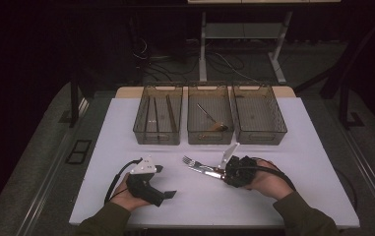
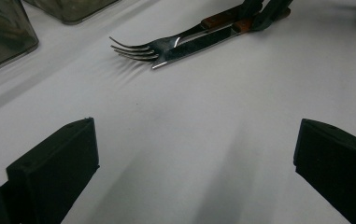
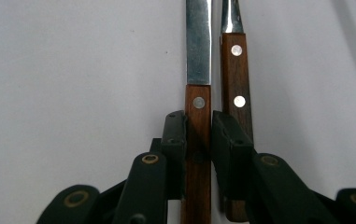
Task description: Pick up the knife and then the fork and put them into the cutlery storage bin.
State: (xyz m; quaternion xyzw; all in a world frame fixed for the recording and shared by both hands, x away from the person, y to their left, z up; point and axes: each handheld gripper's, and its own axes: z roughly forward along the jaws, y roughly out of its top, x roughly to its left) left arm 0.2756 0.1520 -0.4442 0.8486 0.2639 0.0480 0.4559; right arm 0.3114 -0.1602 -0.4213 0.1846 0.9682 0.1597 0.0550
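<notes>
Knife [image 3: 198, 70]: wooden handle, steel blade, lying on the white tabletop [image 1: 298, 162] at lower centre of the high view, just beside a fork [image 3: 235, 74] with matching handle. Right hand-held gripper [image 3: 199, 135]: jaws pinching the knife handle. Left hand-held gripper [image 1: 168, 182]: lower left of the high view, jaws spread wide, nothing between them. Three clear bins [image 1: 158, 135] in a row at upper centre.

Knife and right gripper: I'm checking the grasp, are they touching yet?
Touching. In the right gripper view both jaws of the right gripper press against the wooden handle of the knife, no gap either side. The fork lies beside it, outside the jaws.
</notes>
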